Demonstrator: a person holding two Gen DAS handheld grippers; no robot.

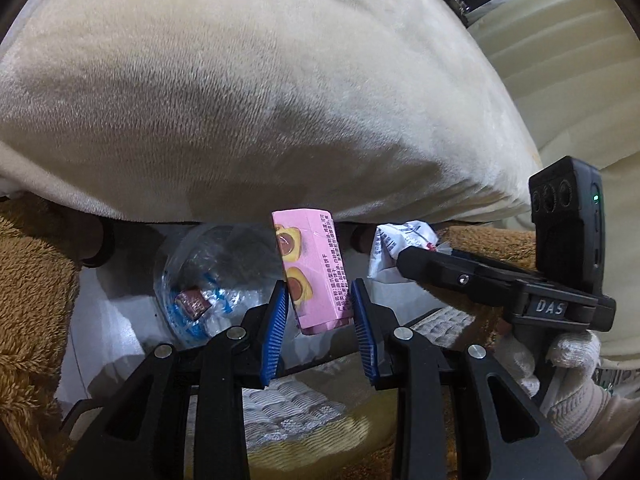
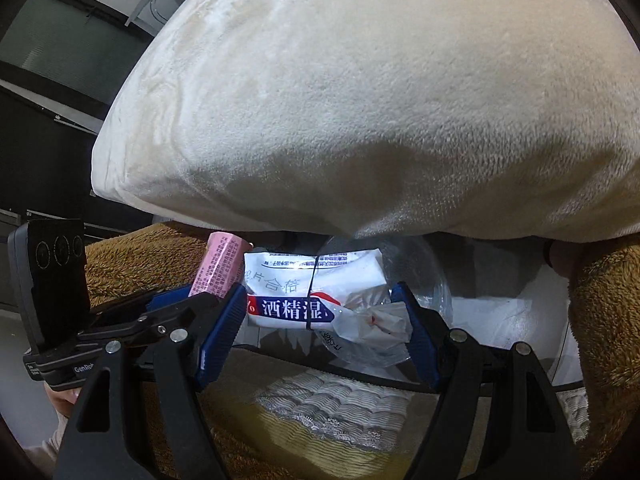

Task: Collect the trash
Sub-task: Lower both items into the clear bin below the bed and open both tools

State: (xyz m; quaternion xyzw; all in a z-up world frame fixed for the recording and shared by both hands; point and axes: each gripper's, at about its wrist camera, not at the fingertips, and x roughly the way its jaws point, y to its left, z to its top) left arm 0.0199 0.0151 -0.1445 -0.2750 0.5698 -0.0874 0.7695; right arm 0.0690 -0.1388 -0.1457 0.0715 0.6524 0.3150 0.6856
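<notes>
My left gripper (image 1: 320, 294) is shut on a pink snack box (image 1: 310, 268) printed with biscuit pictures, which stands upright between the blue pads. My right gripper (image 2: 322, 300) is shut on a white wet-wipe packet (image 2: 312, 292) with a blue label, held crosswise. Both are low over a clear plastic bag (image 1: 208, 276) lined in a white bin (image 1: 112, 344); a small brown wrapper (image 1: 193, 303) lies in it. The pink box (image 2: 218, 270) and left gripper show at the left of the right wrist view. The right gripper (image 1: 404, 262) with the packet (image 1: 394, 246) shows at the right of the left wrist view.
A big cream plush cushion (image 1: 260, 92) overhangs the bin from behind. Brown fleece (image 1: 28, 288) flanks both sides. A quilted white and yellow cloth (image 2: 332, 412) lies below the grippers. A gloved hand (image 1: 568, 364) holds the right gripper's handle.
</notes>
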